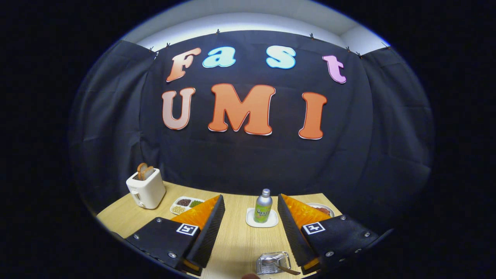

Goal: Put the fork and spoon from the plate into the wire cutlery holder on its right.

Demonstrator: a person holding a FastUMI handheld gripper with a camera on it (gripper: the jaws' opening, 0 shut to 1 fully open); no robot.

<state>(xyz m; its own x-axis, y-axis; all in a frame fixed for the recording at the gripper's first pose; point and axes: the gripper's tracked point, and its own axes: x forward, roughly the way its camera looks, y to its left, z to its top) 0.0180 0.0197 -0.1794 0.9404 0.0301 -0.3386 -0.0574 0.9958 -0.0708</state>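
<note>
Tongs (250,217) held wide apart above the wooden worktop (236,240), gripping nothing; wire cutlery holder (273,262) low in the frame between the fingers, nearer the right one, a spoon (273,261) resting in it with handle poking out to the right. Bottle (263,206) upright on a small white tray (262,223) at centre; toaster (145,187) at left, divided snack dish (187,204) beside it; plate (323,209) partly hidden behind the right finger.

The wire cutlery holder (273,263) sits near, between the fingers. Farther stands a bottle (263,205) on a small dish (262,222); toaster (145,188) far left, beside a compartment tray (186,204).
</note>
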